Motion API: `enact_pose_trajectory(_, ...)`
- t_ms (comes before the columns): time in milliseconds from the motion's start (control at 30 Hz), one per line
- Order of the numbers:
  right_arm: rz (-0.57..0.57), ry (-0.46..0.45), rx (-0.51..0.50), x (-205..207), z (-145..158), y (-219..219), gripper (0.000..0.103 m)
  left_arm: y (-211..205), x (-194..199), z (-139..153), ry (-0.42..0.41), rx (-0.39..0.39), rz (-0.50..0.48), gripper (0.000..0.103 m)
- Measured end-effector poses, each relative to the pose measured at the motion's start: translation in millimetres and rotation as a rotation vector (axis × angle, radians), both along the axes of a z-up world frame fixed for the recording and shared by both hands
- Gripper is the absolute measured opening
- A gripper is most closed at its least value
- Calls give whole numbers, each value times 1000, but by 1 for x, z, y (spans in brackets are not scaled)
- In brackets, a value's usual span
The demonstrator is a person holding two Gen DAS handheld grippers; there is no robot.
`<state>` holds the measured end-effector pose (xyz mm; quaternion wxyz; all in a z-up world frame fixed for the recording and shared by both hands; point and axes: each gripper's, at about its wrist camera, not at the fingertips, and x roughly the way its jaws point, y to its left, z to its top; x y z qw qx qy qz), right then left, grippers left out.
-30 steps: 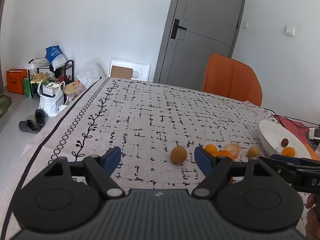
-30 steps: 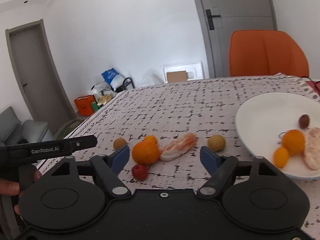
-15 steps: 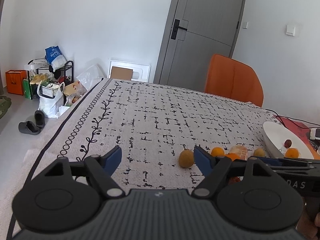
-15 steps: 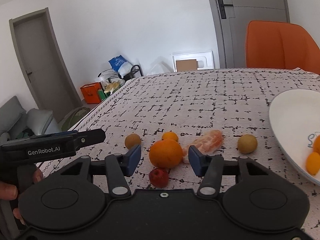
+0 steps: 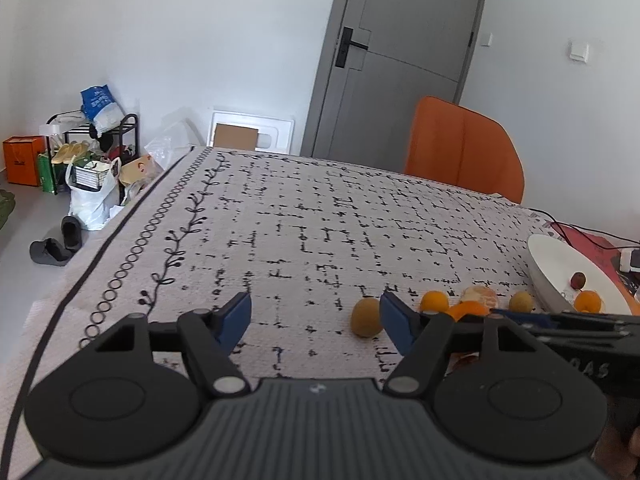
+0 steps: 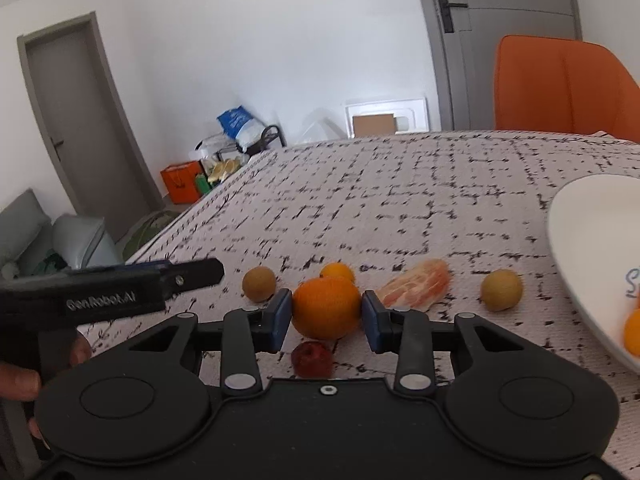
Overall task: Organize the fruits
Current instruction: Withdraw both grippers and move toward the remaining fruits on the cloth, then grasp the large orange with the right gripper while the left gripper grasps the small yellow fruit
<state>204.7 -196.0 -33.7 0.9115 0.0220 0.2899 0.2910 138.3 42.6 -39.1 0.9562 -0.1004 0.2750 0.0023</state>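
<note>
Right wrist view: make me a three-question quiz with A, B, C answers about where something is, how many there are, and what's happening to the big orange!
1. Where is the white plate?
A) right of the big orange
B) left of it
C) on the chair

2. How many brown round fruits lie on the tablecloth?
A) one
B) two
C) five

3. The big orange is:
A) in the plate
B) cut in half
C) pinched by the right gripper

Answers:
1 A, it sits at the view's right edge.
2 B, one left of the orange, one right.
3 C, the blue pads touch both its sides; the jaws have just been closing.
</note>
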Motion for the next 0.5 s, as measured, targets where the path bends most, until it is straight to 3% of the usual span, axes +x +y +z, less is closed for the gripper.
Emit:
enact_pose_trajectory(167, -18, -26, 17, -3, 9, -14, 29, -10, 8, -2, 12, -2, -29, 60)
enact_pose_trajectory(233, -22, -30, 22, -4, 10, -19, 6, -14, 10, -3, 18, 2, -36, 58)
enact_pose_trajectory(267, -22, -26, 22, -4, 11, -21, 0, -15, 12, -4, 21, 3, -39, 57)
enact_pose_trajectory(400, -30, -10, 23, -3, 9, -27, 1, -22, 18, -8, 32, 12, -49, 57)
enact_pose_trajectory(500, -40, 16, 50, -3, 5, -35, 10, -24, 23, -14, 56, 7, -53, 46)
